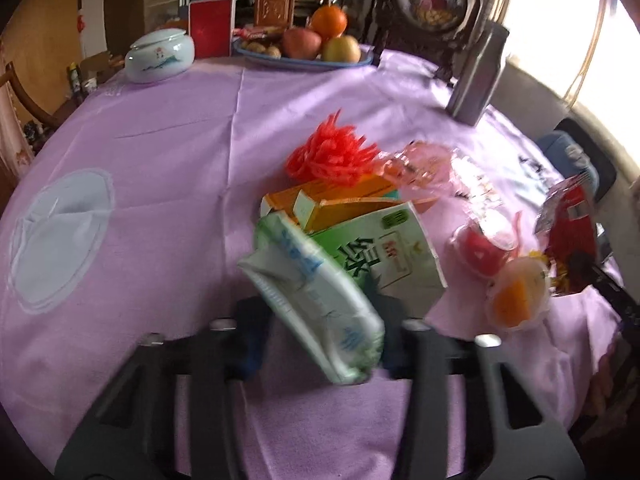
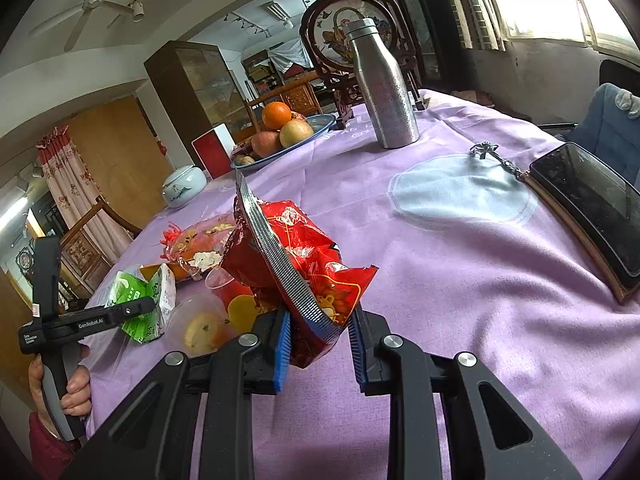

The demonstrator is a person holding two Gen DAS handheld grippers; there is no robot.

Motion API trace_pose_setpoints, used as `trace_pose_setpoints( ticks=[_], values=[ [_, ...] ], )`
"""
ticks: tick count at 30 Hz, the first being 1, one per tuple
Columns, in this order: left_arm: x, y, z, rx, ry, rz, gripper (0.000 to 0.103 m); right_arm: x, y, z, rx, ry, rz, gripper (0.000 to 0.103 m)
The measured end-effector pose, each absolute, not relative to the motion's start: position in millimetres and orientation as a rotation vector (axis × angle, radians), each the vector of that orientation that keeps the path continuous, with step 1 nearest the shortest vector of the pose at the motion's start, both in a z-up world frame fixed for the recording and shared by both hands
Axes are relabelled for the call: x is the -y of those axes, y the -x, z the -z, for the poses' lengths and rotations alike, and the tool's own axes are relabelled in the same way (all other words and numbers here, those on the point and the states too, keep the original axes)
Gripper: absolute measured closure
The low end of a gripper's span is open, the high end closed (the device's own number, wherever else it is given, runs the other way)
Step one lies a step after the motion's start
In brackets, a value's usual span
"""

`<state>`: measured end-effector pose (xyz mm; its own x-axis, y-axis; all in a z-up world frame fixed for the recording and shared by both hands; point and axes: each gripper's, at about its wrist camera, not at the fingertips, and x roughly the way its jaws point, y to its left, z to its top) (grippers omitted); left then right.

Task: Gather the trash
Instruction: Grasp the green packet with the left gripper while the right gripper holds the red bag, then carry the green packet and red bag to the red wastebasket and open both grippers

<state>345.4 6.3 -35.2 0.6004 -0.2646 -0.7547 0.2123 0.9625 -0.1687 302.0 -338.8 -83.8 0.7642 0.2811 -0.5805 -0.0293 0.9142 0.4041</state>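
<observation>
My left gripper [image 1: 320, 340] is shut on a crumpled white, blue and green wrapper [image 1: 312, 300] and holds it above the purple tablecloth [image 1: 160, 152]. Just beyond lie a green and white carton [image 1: 392, 256], an orange box [image 1: 340, 200], red shredded plastic [image 1: 332, 152], a clear pink wrapper [image 1: 424, 168] and two jelly cups [image 1: 516, 296]. My right gripper [image 2: 320, 344] is shut on a red snack bag [image 2: 300, 264] with a silver inside, lifted off the cloth. That bag shows at the right of the left wrist view [image 1: 568, 232]. The left gripper shows in the right wrist view [image 2: 96, 320], by the carton [image 2: 144, 300].
A fruit plate [image 1: 304, 60], a white lidded jar [image 1: 160, 56], a red card [image 1: 212, 32] and a framed picture [image 1: 432, 0] stand at the table's far side. A steel bottle [image 2: 380, 88], a phone [image 2: 588, 208] and a keychain [image 2: 492, 156] are to the right.
</observation>
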Motion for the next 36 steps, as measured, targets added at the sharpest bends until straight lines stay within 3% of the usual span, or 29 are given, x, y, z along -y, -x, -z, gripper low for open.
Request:
trace_pose_setpoints(
  ticks=[5, 14, 22, 25, 27, 32, 36],
  values=[
    [-8.6, -339.0, 27.3, -0.826, 0.098, 0.336, 0.082, 338.7, -300.3, 83.0, -0.674, -0.384, -0.174, 0.079],
    [-21.5, -333.5, 18.6, -0.756, 0.193, 0.401, 0.084, 347.2, -285.7, 78.6, -0.578, -0.442, -0.192, 0.08],
    [-10.3, -336.5, 24.2, -0.8, 0.152, 0.442, 0.084, 360.8, -255.5, 77.9, -0.546, -0.556, -0.198, 0.08],
    [-8.6, -339.4, 28.6, -0.833, 0.141, 0.442, 0.081, 366.4, -239.0, 69.6, -0.522, -0.564, -0.192, 0.08],
    [-7.0, -344.2, 33.0, -0.871, 0.135, 0.431, 0.073, 369.6, -229.6, 65.7, -0.519, -0.573, -0.199, 0.08],
    [1.0, -346.7, 39.4, -0.914, 0.083, 0.404, 0.074, 377.7, -208.4, 60.1, -0.503, -0.597, -0.21, 0.08],
    [0.6, -337.2, 30.8, -0.857, 0.068, 0.416, 0.093, 383.0, -193.7, 53.4, -0.481, -0.584, -0.199, 0.08]
  ],
)
